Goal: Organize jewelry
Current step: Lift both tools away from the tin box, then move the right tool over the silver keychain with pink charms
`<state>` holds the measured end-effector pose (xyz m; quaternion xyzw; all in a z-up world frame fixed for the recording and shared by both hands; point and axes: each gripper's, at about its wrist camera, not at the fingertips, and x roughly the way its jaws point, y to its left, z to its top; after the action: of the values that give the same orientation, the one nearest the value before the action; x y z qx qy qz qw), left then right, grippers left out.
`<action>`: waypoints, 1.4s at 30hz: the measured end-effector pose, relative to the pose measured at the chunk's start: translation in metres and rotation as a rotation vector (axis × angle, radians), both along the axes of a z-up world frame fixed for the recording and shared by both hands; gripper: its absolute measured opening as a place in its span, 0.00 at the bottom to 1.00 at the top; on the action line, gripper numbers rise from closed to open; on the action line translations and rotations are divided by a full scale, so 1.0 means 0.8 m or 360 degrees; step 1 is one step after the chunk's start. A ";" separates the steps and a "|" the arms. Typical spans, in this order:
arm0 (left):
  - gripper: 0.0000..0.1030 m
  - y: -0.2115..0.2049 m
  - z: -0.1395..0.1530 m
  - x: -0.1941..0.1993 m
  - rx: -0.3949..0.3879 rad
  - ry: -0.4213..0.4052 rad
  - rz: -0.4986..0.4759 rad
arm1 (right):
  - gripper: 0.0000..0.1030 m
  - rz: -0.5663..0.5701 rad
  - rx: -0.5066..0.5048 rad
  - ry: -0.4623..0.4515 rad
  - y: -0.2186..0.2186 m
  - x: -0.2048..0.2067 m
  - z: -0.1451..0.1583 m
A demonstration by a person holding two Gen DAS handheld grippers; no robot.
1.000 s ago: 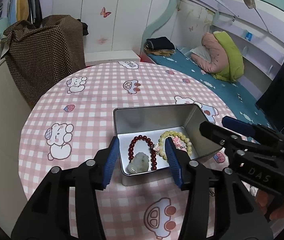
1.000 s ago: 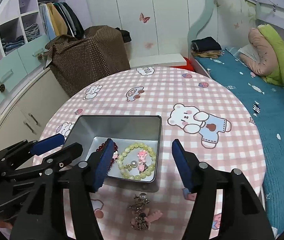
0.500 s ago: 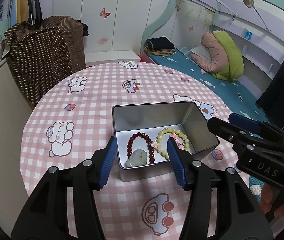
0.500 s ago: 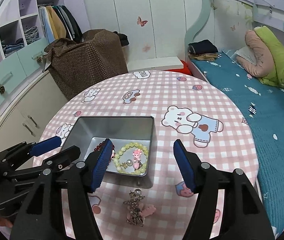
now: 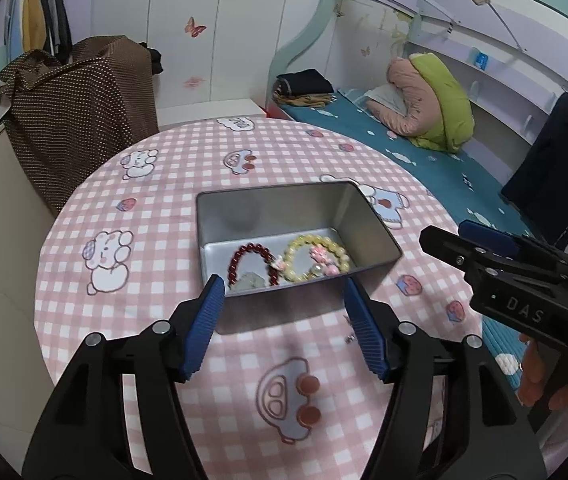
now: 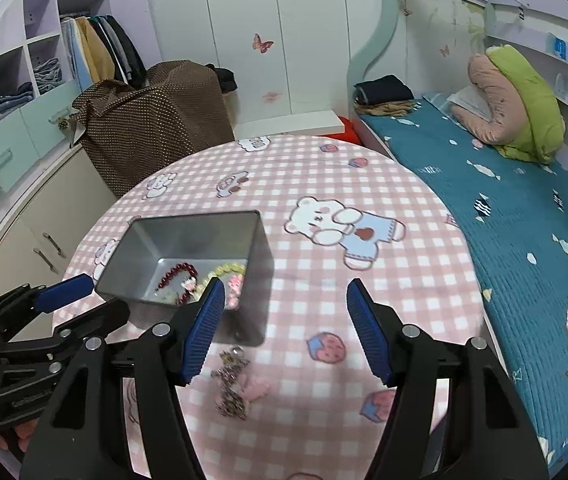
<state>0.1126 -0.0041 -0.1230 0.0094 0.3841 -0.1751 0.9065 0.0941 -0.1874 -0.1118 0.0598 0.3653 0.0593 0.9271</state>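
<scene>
Plainly, my left gripper (image 5: pixel 282 300) was opening over nothing and my right gripper (image 6: pixel 285 304) stood wide and empty. The charm chain (image 6: pixel 236 384) lay on the tablecloth (image 6: pixel 363 184) just beside the tin (image 6: pixel 188 240); I judged a low, centred pinch best.

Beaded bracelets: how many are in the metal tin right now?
2. The dark red bracelet lies at the left of the tin floor, the pale yellow bracelet beside it on the right. The near wall could hide something smaller.
</scene>
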 end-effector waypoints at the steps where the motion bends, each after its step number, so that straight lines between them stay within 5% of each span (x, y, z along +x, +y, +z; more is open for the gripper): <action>1: 0.62 -0.001 -0.001 -0.001 0.0000 0.0007 -0.0010 | 0.59 -0.0005 -0.0001 0.0005 -0.003 -0.003 -0.002; 16: 0.61 -0.050 -0.048 -0.006 0.0021 0.0163 -0.0166 | 0.59 0.0005 0.0042 0.0119 -0.027 -0.022 -0.040; 35: 0.11 -0.094 -0.084 0.019 0.0148 0.0238 -0.0183 | 0.59 0.0075 0.0119 0.0235 -0.040 -0.010 -0.075; 42: 0.02 -0.088 -0.081 0.021 0.0121 0.0248 -0.0178 | 0.59 0.0102 0.0133 0.0241 -0.036 -0.011 -0.076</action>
<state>0.1293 -0.0748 -0.1881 0.0515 0.4587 -0.2109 0.8616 0.0850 -0.2161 -0.1722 0.0910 0.4334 0.0993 0.8911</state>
